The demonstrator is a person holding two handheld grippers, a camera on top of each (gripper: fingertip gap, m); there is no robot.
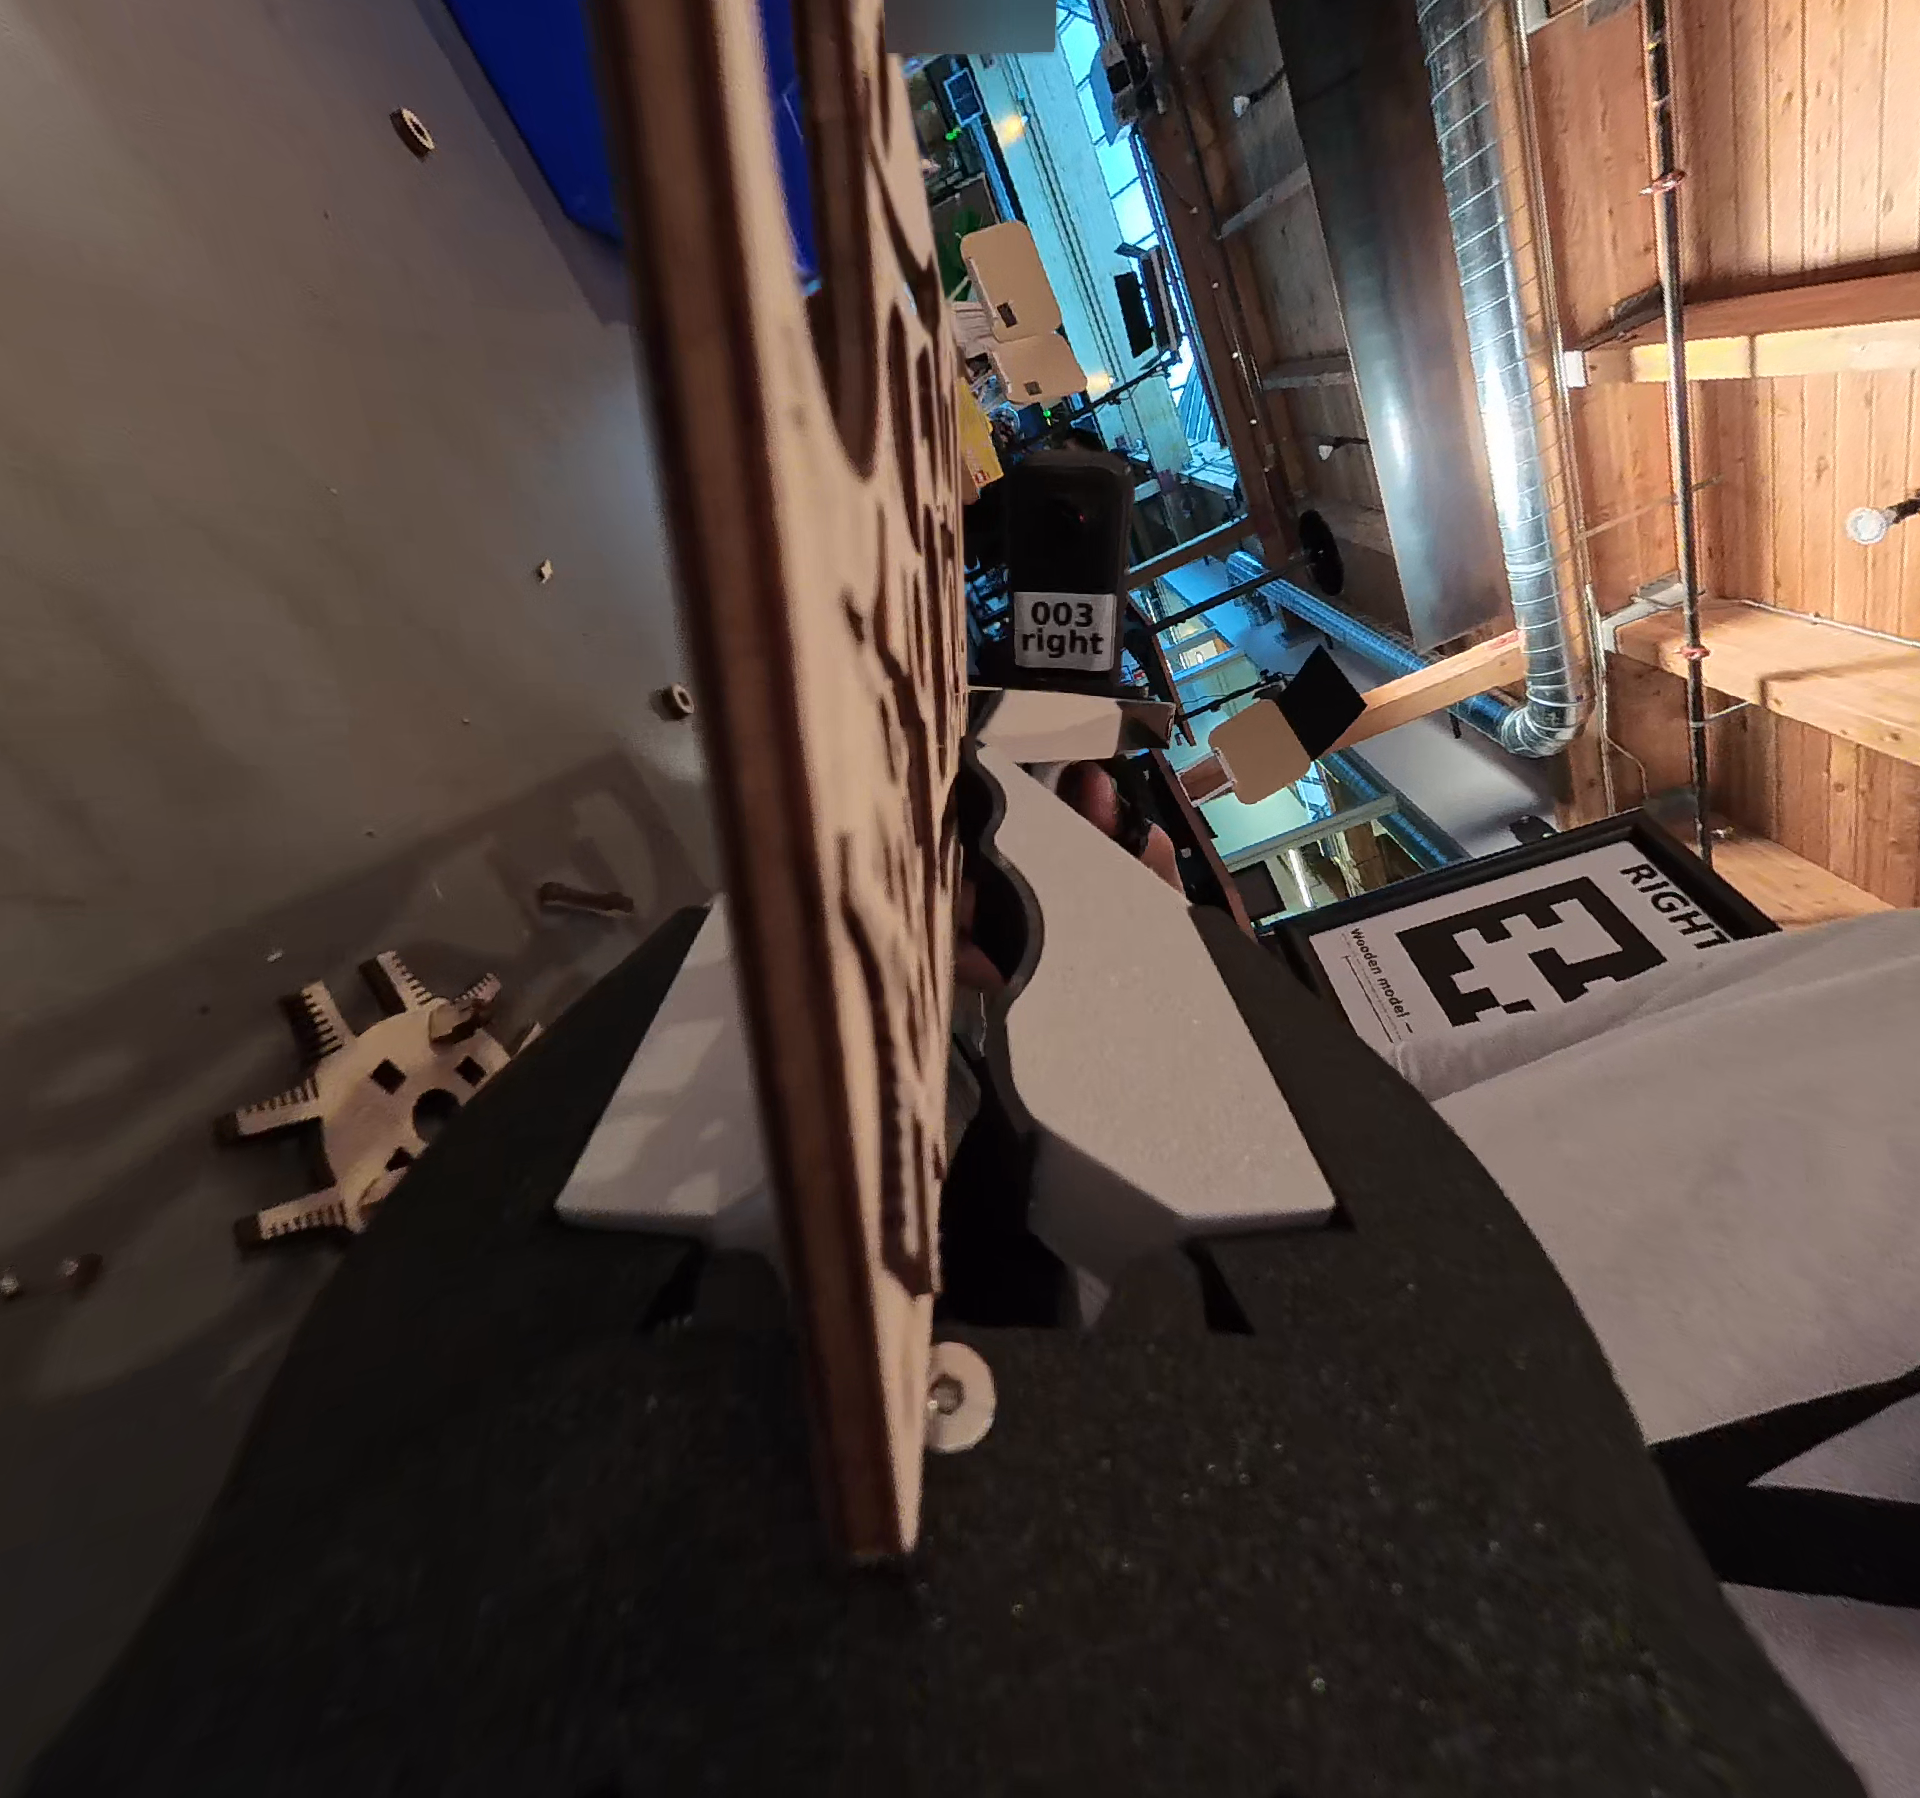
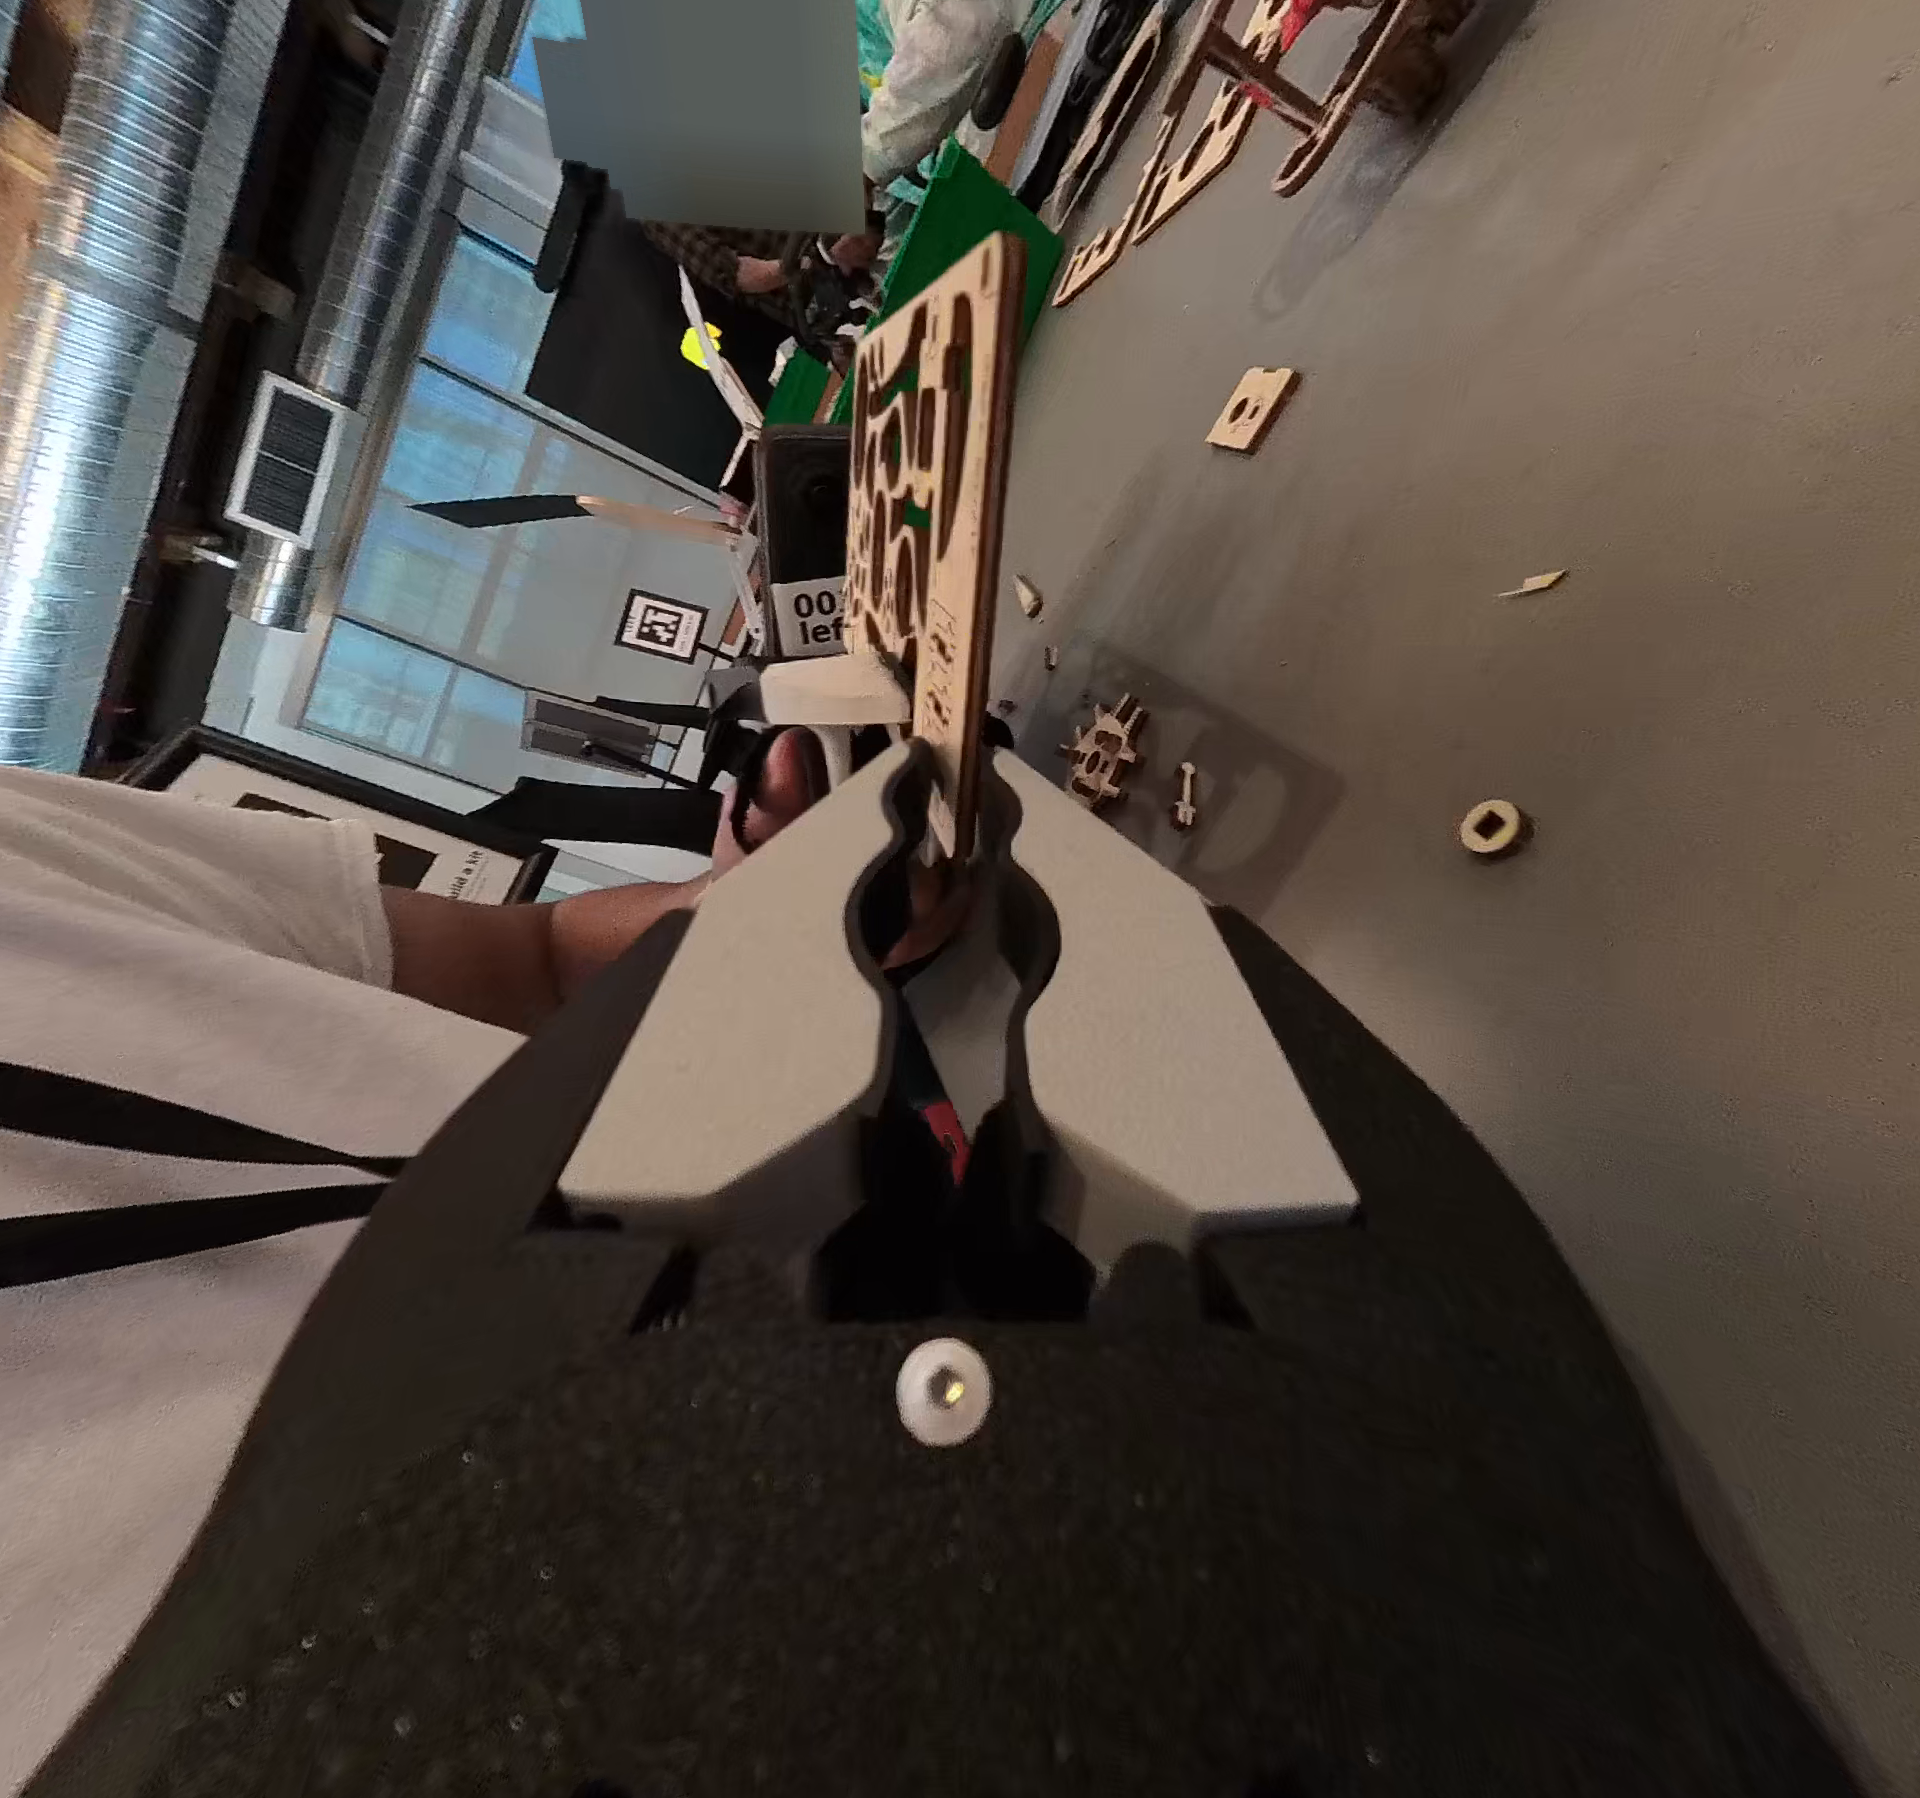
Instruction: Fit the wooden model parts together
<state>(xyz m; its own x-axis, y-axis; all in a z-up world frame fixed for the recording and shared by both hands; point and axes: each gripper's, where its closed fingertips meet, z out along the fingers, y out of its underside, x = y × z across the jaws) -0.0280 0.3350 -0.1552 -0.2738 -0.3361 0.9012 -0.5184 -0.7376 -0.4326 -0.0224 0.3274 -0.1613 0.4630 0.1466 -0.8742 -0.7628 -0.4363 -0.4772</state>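
A laser-cut wooden sheet [image 1: 821, 605] with many cut-out shapes is held on edge above the grey table [image 1: 260, 501]. My left gripper [image 1: 852, 834] is shut on it, one grey finger on each face. My right gripper [image 2: 951, 772] is shut on the near edge of the same sheet [image 2: 935, 460]. The left gripper [image 2: 831, 694] shows farther along the sheet in the right wrist view, and the right gripper [image 1: 1049, 725] shows behind the sheet in the left wrist view. A spoked wooden gear part [image 1: 364, 1104] lies on the table; it also shows in the right wrist view [image 2: 1107, 746].
On the table [image 2: 1558, 501] lie a square wooden piece [image 2: 1254, 410], a wooden ring [image 2: 1494, 829], small pins and chips, more cut sheets and a sled-like wooden model [image 2: 1340, 13]. A green board [image 2: 945, 221] and a framed marker sign [image 1: 1507, 948] stand nearby. A person's white sleeve [image 2: 156, 969] is close. The grippers are tip to tip, or close to it.
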